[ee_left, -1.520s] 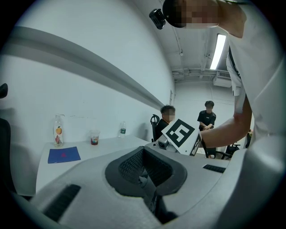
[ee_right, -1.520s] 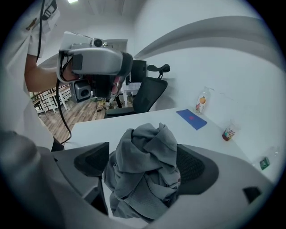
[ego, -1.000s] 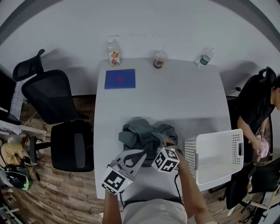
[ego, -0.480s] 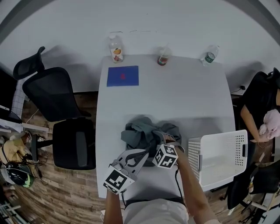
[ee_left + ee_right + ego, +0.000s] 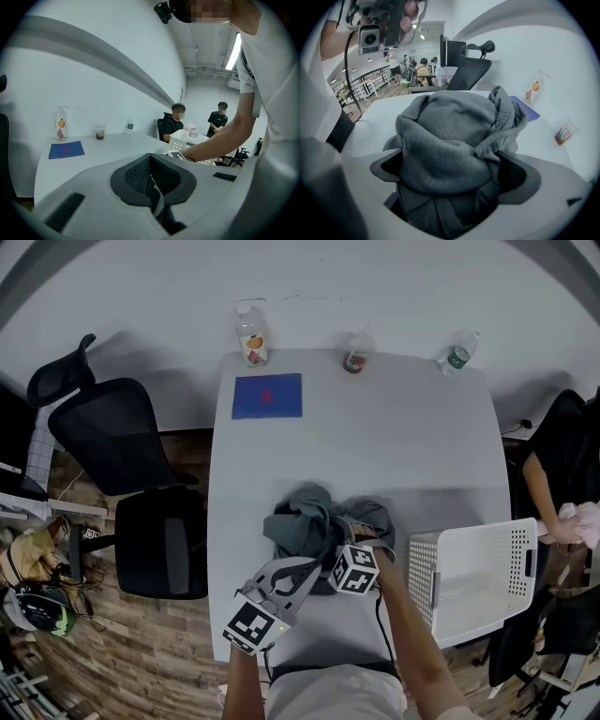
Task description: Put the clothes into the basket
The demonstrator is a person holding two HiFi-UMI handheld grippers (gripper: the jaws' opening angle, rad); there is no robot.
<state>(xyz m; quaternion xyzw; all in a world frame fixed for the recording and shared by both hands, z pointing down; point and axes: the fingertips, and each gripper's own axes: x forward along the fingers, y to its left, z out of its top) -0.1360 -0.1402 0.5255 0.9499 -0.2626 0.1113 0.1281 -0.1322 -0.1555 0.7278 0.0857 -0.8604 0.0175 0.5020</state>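
Observation:
A crumpled pile of grey clothes [image 5: 314,521] lies on the white table [image 5: 375,446] near its front edge. My right gripper [image 5: 349,542] is pushed into the pile's right side. In the right gripper view the grey clothes [image 5: 450,140] bulge between the jaws of the right gripper [image 5: 452,173], which stand wide apart around the fabric. My left gripper [image 5: 309,566] hovers just in front of the pile, shut and empty; in its own view the left gripper [image 5: 151,173] has its pads pressed together. The white basket [image 5: 478,549] stands off the table's right front corner.
A blue mat [image 5: 267,396], two bottles [image 5: 250,334] [image 5: 457,352] and a cup [image 5: 354,357] stand along the table's far edge. Black office chairs [image 5: 122,442] are on the left. A person [image 5: 562,484] is beyond the basket on the right.
My right gripper has edged a little deeper into the clothes pile. The left gripper has hardly moved. The head view has shifted slightly.

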